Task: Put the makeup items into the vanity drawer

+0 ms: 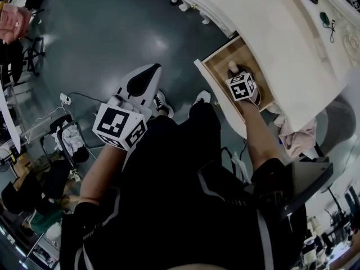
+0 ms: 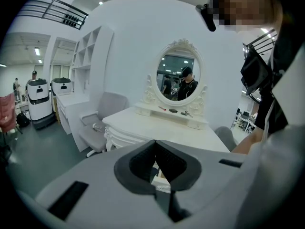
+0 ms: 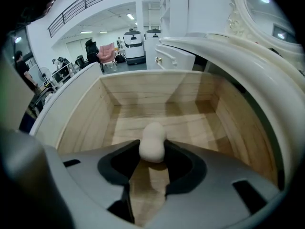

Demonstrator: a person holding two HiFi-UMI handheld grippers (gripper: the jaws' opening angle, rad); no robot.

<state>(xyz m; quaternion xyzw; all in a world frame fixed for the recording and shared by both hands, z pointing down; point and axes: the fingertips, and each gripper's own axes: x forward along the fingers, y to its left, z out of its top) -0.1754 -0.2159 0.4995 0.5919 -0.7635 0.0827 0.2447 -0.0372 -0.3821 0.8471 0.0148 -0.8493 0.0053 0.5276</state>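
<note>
The left gripper (image 1: 145, 79) hangs out over the person's left knee, well away from the furniture. Its own view has the dark pads (image 2: 143, 163) meeting at their tips with nothing between them, and the left gripper (image 2: 155, 144) faces the white vanity (image 2: 157, 128) and its oval mirror (image 2: 180, 78), which the head view does not show.

To the right, the wooden drawer (image 1: 209, 77) stands pulled out. The right gripper (image 1: 236, 77) reaches down into it, and from above only a pale nub of the makeup sponge (image 1: 232, 67) shows past the marker cube.

The right gripper view shows more. The right gripper (image 3: 152, 149) has its jaws set narrowly apart, pressing the makeup sponge (image 3: 152, 140) on both sides. The sponge's long axis runs along the jaws, rounded end pointing away from the gripper toward the far wall of the drawer (image 3: 143, 92), just above the plank floor.

Farthest right, a few small dark items (image 1: 327, 22) lie on the vanity (image 1: 270, 27) top.
</note>
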